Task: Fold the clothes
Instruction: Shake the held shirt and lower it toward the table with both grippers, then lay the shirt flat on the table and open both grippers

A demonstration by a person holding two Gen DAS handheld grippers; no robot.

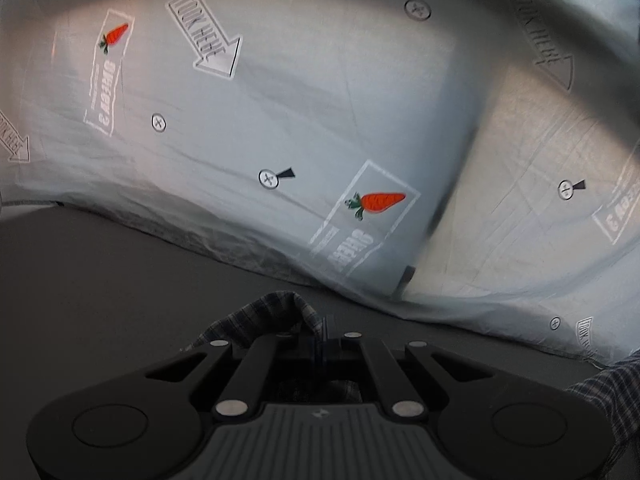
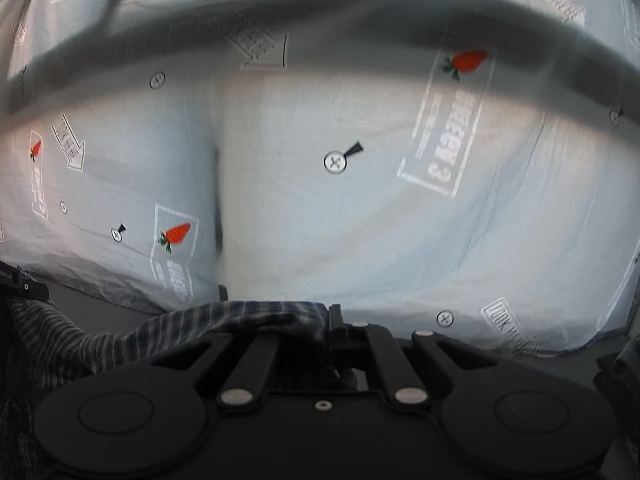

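Note:
A dark plaid garment (image 1: 276,316) bunches up over the tips of my left gripper (image 1: 320,340), which is shut on its fabric. More of that plaid cloth (image 1: 604,384) shows at the lower right of the left wrist view. In the right wrist view the same plaid garment (image 2: 224,320) drapes from the left across my right gripper (image 2: 330,330), whose jaws are shut on a fold of it. Both grippers are held up off the surface, with the cloth hanging between them out of view.
A pale blue bed sheet (image 1: 320,112) printed with carrots, arrows and screw marks fills the background of both views (image 2: 360,208). A grey floor strip (image 1: 100,272) lies below its hem. A dark object (image 2: 24,284) pokes in at the left edge.

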